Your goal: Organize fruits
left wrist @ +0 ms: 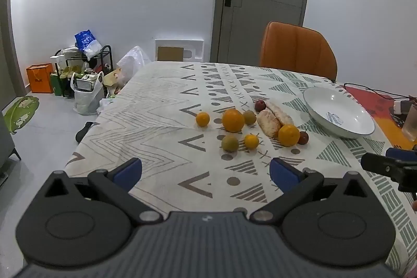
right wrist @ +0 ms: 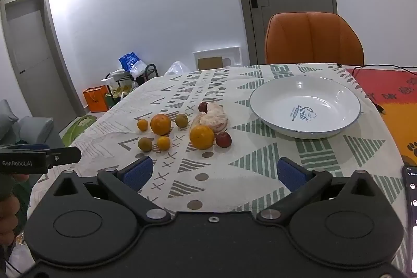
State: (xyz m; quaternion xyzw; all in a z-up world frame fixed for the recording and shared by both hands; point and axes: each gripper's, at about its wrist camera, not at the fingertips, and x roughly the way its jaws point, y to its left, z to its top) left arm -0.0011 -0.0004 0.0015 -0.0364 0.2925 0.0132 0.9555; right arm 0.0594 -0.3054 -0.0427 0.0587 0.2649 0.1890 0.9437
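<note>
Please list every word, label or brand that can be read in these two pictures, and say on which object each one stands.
"Sweet": blue script printed inside the white plate; the smaller line under it is too small to read.
"GenRobot.AI": on the side of the left gripper, seen in the right wrist view.
Phone at the right edge: screen text too small to read.
Red mat: dark characters, blurred, not readable.

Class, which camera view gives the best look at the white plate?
The right wrist view: the whole plate shows, print readable. The left wrist view shows the plate smaller, near the edge, at a slant, print unclear.
</note>
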